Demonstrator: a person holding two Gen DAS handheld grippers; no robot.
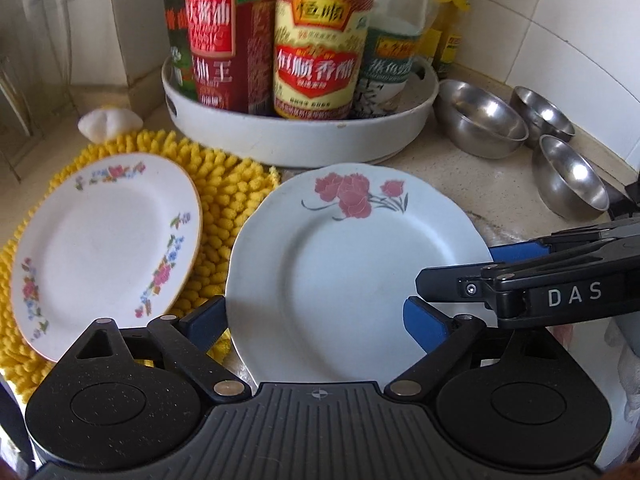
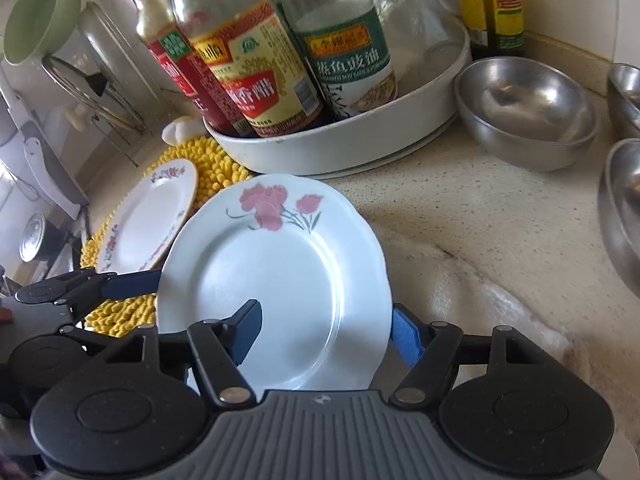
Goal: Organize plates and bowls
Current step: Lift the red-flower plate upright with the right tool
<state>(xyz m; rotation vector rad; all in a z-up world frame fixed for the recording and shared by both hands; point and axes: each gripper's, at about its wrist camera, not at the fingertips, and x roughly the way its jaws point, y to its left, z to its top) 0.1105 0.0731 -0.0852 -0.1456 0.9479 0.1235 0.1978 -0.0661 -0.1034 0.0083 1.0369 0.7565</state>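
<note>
A white plate with pink carnations [image 1: 340, 272] [image 2: 280, 272] hangs tilted, its left rim over a yellow mat [image 1: 232, 208]. My right gripper [image 1: 456, 266] [image 2: 326, 310] comes in from the right and is shut on the plate's right rim, one finger on top and the blue one underneath. My left gripper [image 1: 314, 308] stands open and wide around the plate's near side. Its left finger [image 2: 132, 280] reaches under the left rim without pressing. A second plate with small flowers [image 1: 104, 240] [image 2: 148, 216] lies on the mat to the left. Three steel bowls [image 1: 480, 120] [image 1: 544, 114] [image 1: 572, 176] sit at the right.
A round white tray [image 1: 300, 140] packed with sauce bottles stands close behind the plates. More bottles [image 2: 492, 12] fill the tiled corner. A white lump [image 1: 108, 122] lies at the mat's far edge. A pale cloth [image 2: 500, 308] covers the counter on the right, and a rack with a green cup [image 2: 36, 20] stands at the left.
</note>
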